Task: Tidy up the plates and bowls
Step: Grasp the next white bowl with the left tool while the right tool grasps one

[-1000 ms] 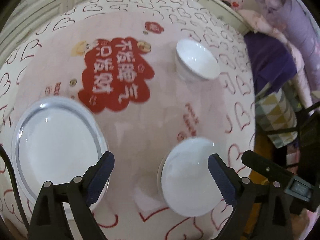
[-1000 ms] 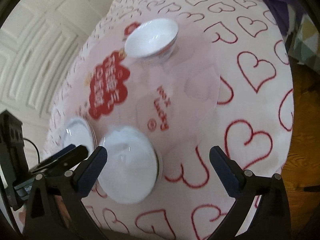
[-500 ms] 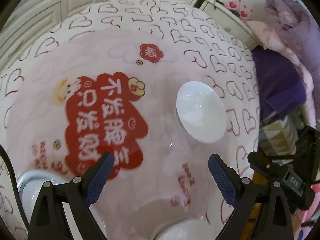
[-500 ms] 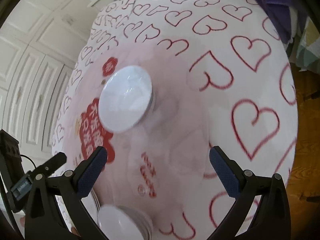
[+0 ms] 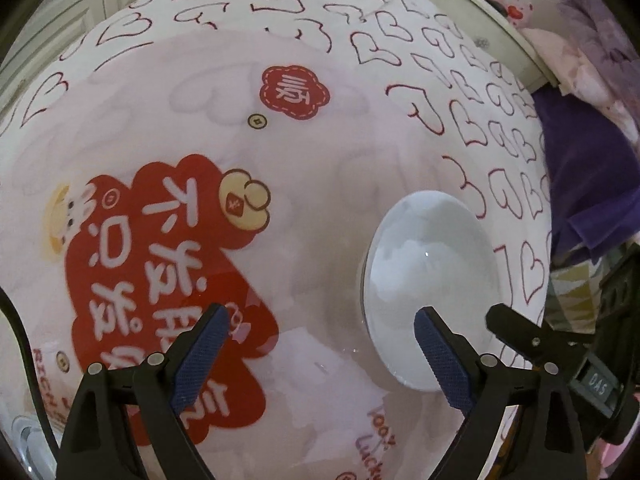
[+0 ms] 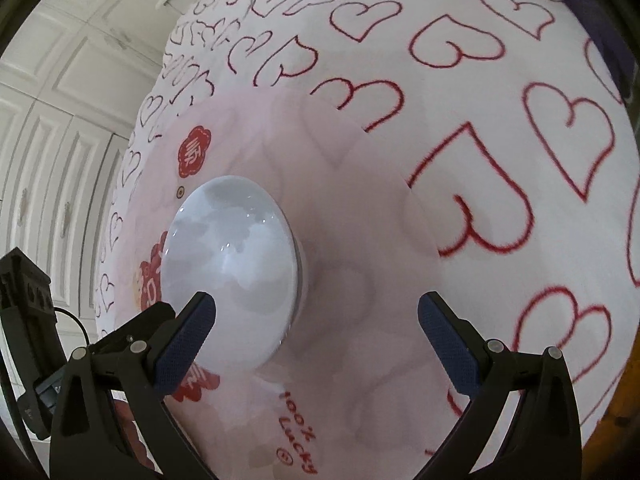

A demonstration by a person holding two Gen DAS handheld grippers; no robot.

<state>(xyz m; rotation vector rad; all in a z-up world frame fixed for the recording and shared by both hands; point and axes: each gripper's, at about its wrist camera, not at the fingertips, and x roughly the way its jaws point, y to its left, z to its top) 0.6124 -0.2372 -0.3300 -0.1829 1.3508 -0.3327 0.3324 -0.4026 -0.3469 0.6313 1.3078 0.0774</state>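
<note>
Far left in the left wrist view, low at the picture's edge: a sliver of plate (image 5: 24, 446), mostly cut off, well apart from the left gripper (image 5: 322, 338). Left gripper released, fingers spread wide and holding nothing, hovering over the pink mat (image 5: 320, 160) with its big red patch of Chinese lettering (image 5: 160, 288). Left fingertip above that red patch; right fingertip (image 5: 434, 340) overlapping the lower rim of the white bowl (image 5: 428, 284) in the picture, whether touching or above it cannot be told. Bowl upright on the mat, near its right border, mostly beyond and to the right of the gap between the fingers. Farther right, the black tip of the other tool just beside the bowl's lower right rim, then purple cloth (image 5: 580, 184) off the table's edge. In the right wrist view, white panelled cabinet doors (image 6: 60, 120) at far left, the same bowl (image 6: 236, 268) left of centre on the mat (image 6: 360, 208). Right gripper (image 6: 318, 326) likewise released, empty, fingers wide apart. Its left fingertip (image 6: 192, 328) against the bowl's lower left rim in the picture, contact unclear; the bowl's near edge reaching partly into the gap, its body ahead and to the left. Right fingertip over bare mat, with the white heart-printed tablecloth (image 6: 520, 152) beyond.
</note>
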